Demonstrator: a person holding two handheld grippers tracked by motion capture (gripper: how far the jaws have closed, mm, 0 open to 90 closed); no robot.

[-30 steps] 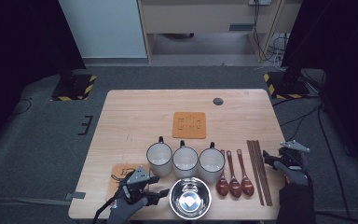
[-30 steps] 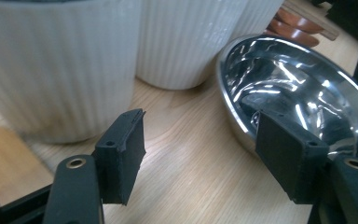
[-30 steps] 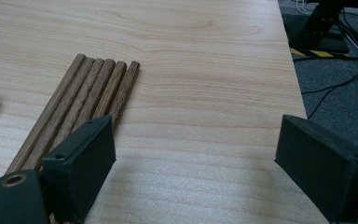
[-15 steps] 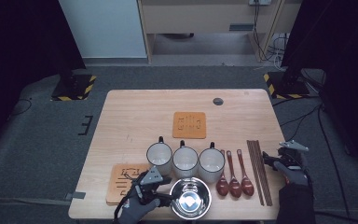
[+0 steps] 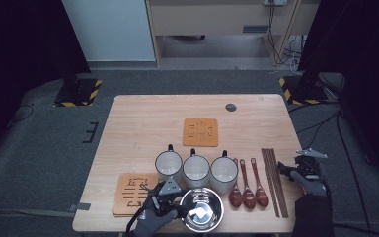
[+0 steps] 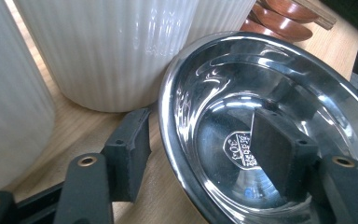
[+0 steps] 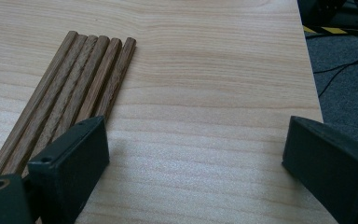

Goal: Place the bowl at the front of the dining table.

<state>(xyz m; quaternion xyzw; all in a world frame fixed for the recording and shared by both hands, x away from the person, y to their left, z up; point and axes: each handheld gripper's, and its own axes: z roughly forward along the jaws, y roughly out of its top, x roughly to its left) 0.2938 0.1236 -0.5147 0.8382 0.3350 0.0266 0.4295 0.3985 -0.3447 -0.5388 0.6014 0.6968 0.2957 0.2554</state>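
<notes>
Jaws of the left gripper straddle the rim of the steel bowl: one pad lies inside the bowl, the other outside on the table, and they have just been closing, with a gap visible between the outer pad and the rim, so no grip yet. In the high view this gripper sits at the bowl's nine o'clock, with the bowl at the table's near edge. At the bowl's twelve o'clock stand three white mugs in a row, the middle one just beside its rim. At its three o'clock lie three brown spoons, then a bundle of chopsticks. At its nine o'clock a wooden trivet lies under the hand. The right gripper stands wide open with nothing between its pads, its one jaw over the chopsticks' ends.
</notes>
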